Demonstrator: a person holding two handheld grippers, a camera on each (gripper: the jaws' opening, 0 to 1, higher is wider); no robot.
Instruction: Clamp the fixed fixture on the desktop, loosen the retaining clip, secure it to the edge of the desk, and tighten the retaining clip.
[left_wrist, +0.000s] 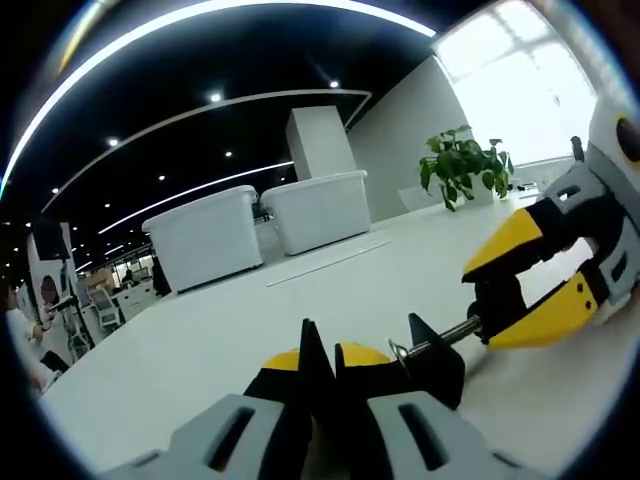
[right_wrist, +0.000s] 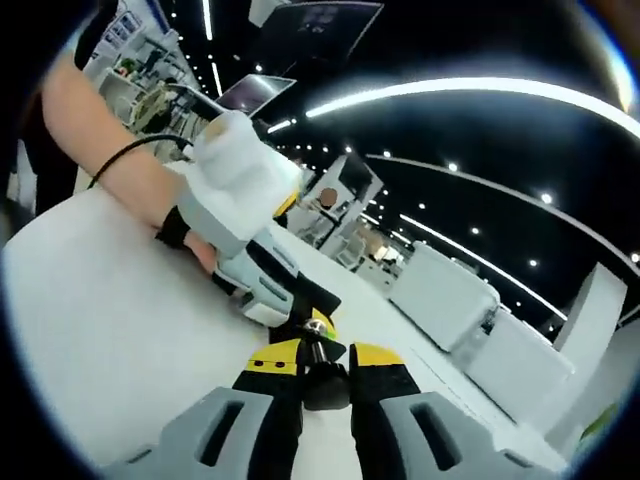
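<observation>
The fixture is a small black clamp (left_wrist: 436, 362) with a metal screw (left_wrist: 440, 338), lying low over the white desk (left_wrist: 200, 340). My left gripper (left_wrist: 322, 358) is shut on the clamp's black body, yellow tips close together. From the right comes my right gripper (left_wrist: 525, 280), its yellow jaws closed on the black knob (left_wrist: 495, 300) at the screw's end. In the right gripper view, the right gripper (right_wrist: 325, 357) holds that round knob (right_wrist: 325, 388) between its pads. Just ahead, the left gripper (right_wrist: 305, 312) grips the clamp's other end.
Two white bins (left_wrist: 205, 235) (left_wrist: 320, 205) stand at the desk's far side, with a potted plant (left_wrist: 460, 165) at the right by a bright window. A person's hand (right_wrist: 130, 170) holds the left gripper's grey handle. More white bins (right_wrist: 440, 295) lie beyond.
</observation>
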